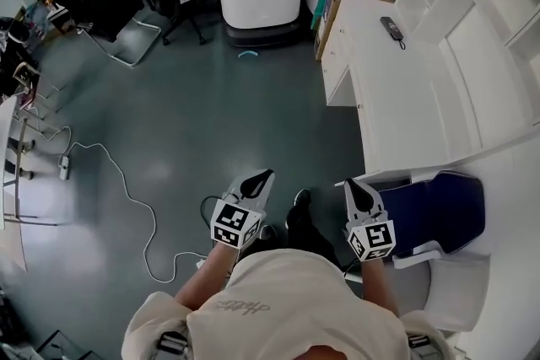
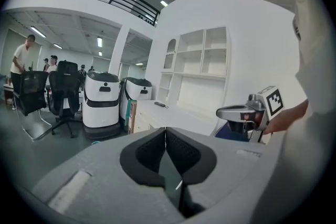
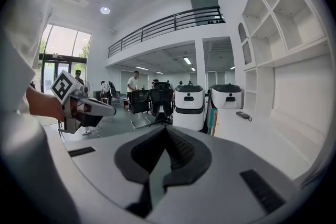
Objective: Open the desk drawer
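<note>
With fingers together and empty on your left gripper (image 1: 263, 175) and right gripper (image 1: 354, 184), the drawer (image 1: 336, 61) sits well ahead in the white table's (image 1: 396, 97) front; it is likely rigid and light-sliding, so grip its handle or edge, too small to see here.

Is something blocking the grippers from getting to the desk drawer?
Nothing visible does. Only bare floor lies between the left gripper, the right gripper and the desk drawers; the blue chair sits off to the right.
</note>
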Motion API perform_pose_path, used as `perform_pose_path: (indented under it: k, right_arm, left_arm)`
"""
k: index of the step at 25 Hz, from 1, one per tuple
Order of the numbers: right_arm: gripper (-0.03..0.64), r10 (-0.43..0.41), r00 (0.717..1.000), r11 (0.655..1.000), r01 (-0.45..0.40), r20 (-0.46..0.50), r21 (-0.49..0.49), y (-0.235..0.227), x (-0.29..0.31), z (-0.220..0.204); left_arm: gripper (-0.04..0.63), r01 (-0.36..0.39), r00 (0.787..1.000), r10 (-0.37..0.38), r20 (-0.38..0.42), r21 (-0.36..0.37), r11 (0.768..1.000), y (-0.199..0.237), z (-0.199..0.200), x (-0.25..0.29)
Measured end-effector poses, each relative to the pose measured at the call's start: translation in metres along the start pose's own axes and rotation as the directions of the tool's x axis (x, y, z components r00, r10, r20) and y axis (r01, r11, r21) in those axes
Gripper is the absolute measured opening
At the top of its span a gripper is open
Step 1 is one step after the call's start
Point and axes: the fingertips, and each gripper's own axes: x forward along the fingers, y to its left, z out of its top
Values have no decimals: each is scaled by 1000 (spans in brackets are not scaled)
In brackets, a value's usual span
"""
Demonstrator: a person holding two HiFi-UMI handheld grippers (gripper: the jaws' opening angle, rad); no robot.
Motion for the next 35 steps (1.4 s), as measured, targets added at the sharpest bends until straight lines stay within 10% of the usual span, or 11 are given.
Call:
perform_pose_path:
  k: [12, 35]
  right_arm:
    - [-1, 60, 997, 997, -57, 52, -49, -106, 73, 26]
    - [0, 81, 997, 996, -81, -8, 37, -157, 128, 3]
  left_arm:
    - [15, -29, 999, 27, 38, 61, 998, 7, 77, 114]
    - [15, -50, 998, 50, -26, 10, 999, 53, 67, 183]
